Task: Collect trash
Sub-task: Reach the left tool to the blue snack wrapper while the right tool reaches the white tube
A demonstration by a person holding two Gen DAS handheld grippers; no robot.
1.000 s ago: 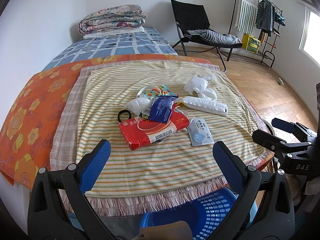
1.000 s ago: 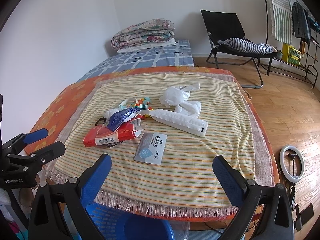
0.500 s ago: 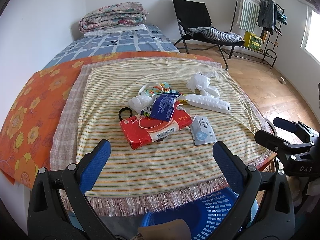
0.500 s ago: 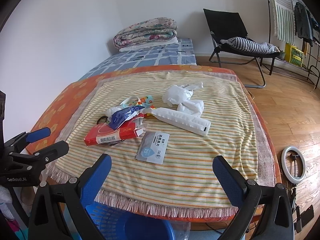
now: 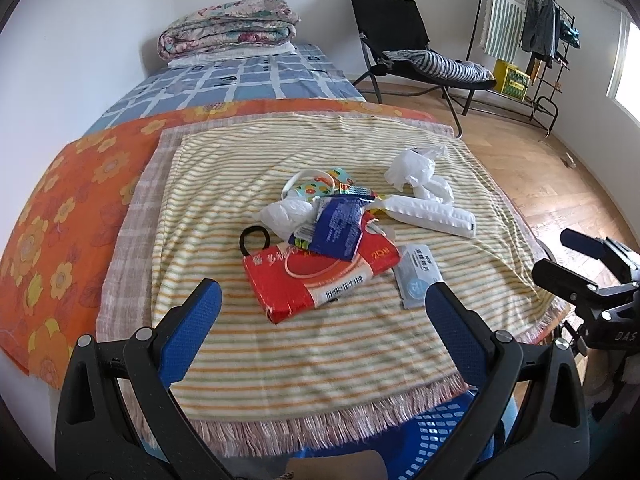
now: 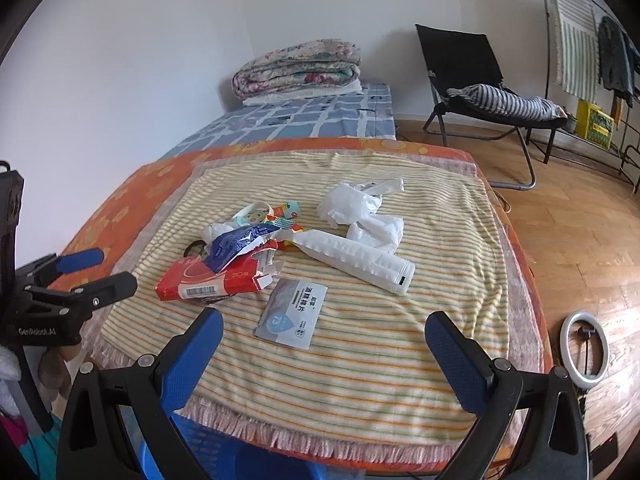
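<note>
both grippers, left gripper (image 5: 320, 316) and right gripper (image 6: 320, 340), i hold wide open and empty above the blue basket (image 5: 440, 432), facing the red tissue pack (image 5: 316, 276) and wipe sachet (image 6: 292, 314) for a first pick.

Both fisheye views look forward between their own spread tongs, from the near fringed edge of the striped cloth (image 5: 320, 360), angled down over the bed toward the far wall. The left view sits further left. Both share the litter pile (image 6: 256, 256) mid-cloth; each catches the other tongs at its side
</note>
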